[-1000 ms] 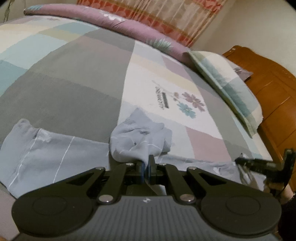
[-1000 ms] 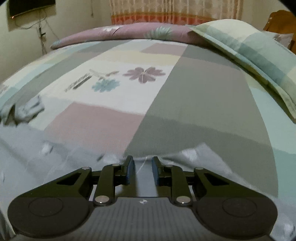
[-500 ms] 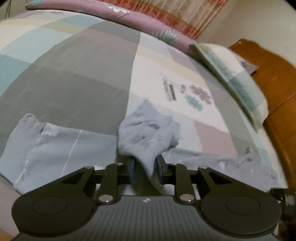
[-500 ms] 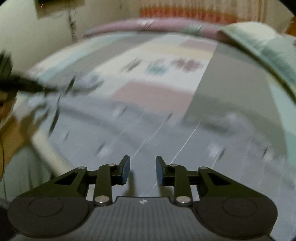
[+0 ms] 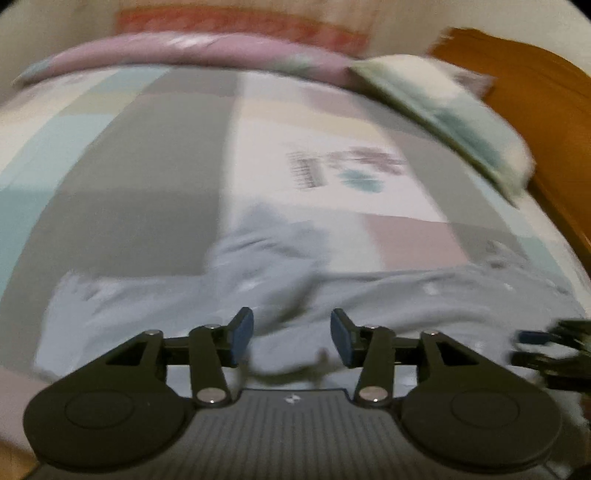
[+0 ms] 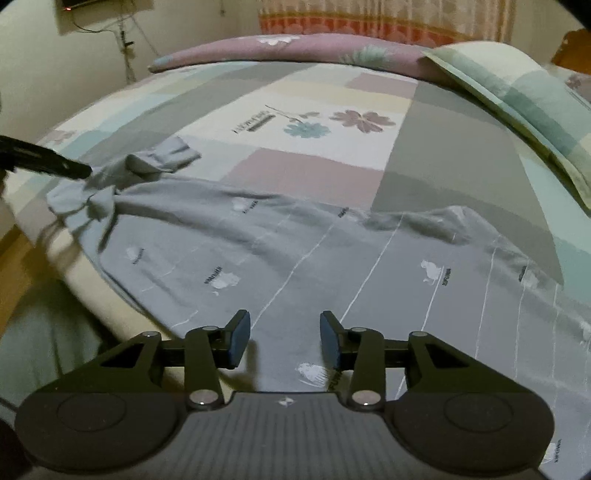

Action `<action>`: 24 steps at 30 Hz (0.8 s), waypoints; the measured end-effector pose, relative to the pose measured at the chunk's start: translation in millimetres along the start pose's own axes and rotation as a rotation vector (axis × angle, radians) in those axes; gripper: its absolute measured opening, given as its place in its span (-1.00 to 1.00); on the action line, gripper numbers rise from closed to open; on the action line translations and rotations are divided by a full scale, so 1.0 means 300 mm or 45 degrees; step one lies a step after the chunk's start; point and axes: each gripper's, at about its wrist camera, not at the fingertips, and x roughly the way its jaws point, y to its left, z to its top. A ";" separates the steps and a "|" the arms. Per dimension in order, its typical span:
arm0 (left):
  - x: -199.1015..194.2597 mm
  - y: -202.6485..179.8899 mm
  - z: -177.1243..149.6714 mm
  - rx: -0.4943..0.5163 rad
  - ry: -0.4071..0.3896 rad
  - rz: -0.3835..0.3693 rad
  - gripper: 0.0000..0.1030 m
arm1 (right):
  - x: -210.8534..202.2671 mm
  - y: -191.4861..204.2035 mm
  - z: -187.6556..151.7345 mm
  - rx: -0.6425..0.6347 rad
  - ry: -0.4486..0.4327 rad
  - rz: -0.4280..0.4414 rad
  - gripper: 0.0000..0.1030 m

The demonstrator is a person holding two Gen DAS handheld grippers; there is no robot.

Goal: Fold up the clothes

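grey garment (image 6: 332,258) w/ thin white stripes & small white prints lies spread flat across the near part of the bed (image 6: 443,155), reaching the near edge. its left end is bunched into a rumpled heap (image 6: 110,181) near the bed's left corner; a sleeve-like bit (image 6: 177,151) lies folded just beyond it. right end has a low wrinkle ridge (image 6: 424,218).

right gripper (image 6: 284,338) hovers over the near part of the garment, jaws opening, abt half apart, nothing between the pads, only cloth below. left gripper (image 5: 291,338), jaws also opening, abt half apart; a fold of grey cloth (image 5: 280,347) sits in the gap but pads don't press on it. left view is blurred so finer contact can't be told. in right view the left gripper shows as a dark tip (image 6: 55,162) at the bunched end, touching or just beside it.

no containers in sight.

around: patchwork bedsheet w/ flower print (image 6: 332,120) mid-bed, well apart from the garment. checked pillow (image 6: 517,99) on the right far side, rolled purple quilt (image 6: 295,51) along the far edge, curtain (image 6: 369,18) behind. wooden headboard (image 5: 535,96) right of the pillow. cables (image 6: 125,44) on the wall at left.

nothing stands on the garment. mid-bed beyond it is open. bed's left edge drops to the floor (image 6: 11,251) close to the heap.
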 end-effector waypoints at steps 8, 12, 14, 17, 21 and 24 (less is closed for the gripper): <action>0.195 -0.244 -0.027 0.239 0.149 -0.132 0.14 | -0.024 -0.010 -0.060 0.069 0.031 0.022 0.09; 0.229 -0.286 -0.071 0.311 0.173 -0.069 0.15 | -0.033 -0.040 -0.068 0.145 0.024 0.047 0.09; 0.208 -0.281 -0.089 0.313 0.177 -0.047 0.15 | -0.033 -0.051 -0.072 0.171 0.016 0.063 0.11; 0.178 -0.263 -0.118 0.308 0.193 -0.014 0.16 | -0.033 -0.062 -0.076 0.193 -0.001 0.090 0.17; 0.152 -0.264 -0.124 0.319 0.242 0.033 0.17 | -0.035 -0.073 -0.081 0.218 -0.021 0.116 0.20; 0.142 -0.301 -0.077 0.328 0.217 0.047 0.16 | -0.041 -0.076 -0.080 0.222 -0.023 0.117 0.20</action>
